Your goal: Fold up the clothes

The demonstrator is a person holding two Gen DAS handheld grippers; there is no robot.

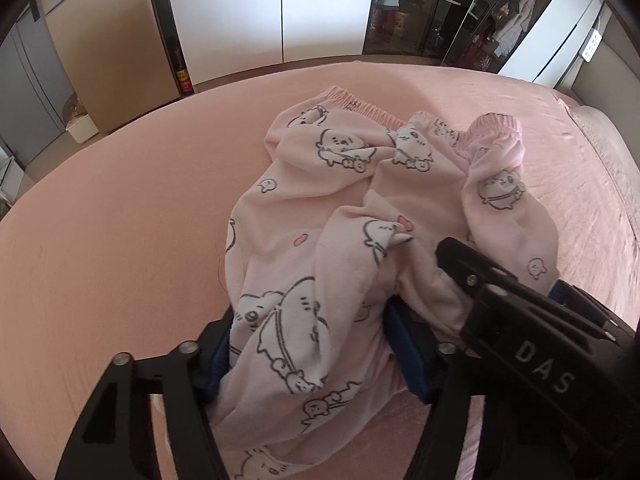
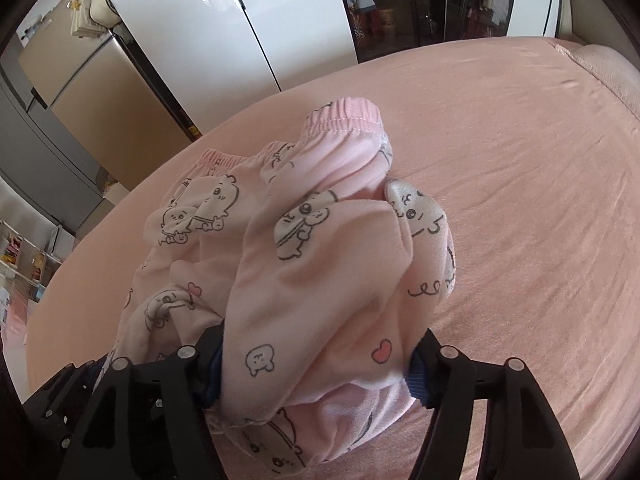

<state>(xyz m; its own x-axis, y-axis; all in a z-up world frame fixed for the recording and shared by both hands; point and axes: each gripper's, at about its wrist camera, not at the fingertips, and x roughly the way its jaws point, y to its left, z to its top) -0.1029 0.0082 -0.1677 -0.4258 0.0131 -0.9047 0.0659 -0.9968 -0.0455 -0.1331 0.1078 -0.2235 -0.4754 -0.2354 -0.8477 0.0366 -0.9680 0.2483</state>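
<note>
Crumpled pink pajama pants point(image 1: 320, 208) printed with cartoon animals lie on a pink bed sheet point(image 1: 120, 208). Their elastic waistband point(image 1: 360, 104) sits at the far side, with a gathered cuff point(image 1: 496, 124) to its right. My left gripper point(image 1: 310, 352) is shut on a bunched fold of the near end, which fills the gap between the blue pads point(image 1: 404, 344). The right gripper point(image 1: 502, 270) reaches in just to its right. In the right wrist view the right gripper point(image 2: 316, 376) is shut on a thick fold of the pants point(image 2: 320, 272), and the cuff point(image 2: 344, 116) lies beyond.
The bed point(image 2: 520, 200) stretches wide around the pants on all sides. White wardrobe doors point(image 1: 280, 12) and a dark glass cabinet point(image 1: 440, 12) stand past the far edge. A padded headboard point(image 1: 600, 140) borders the right side.
</note>
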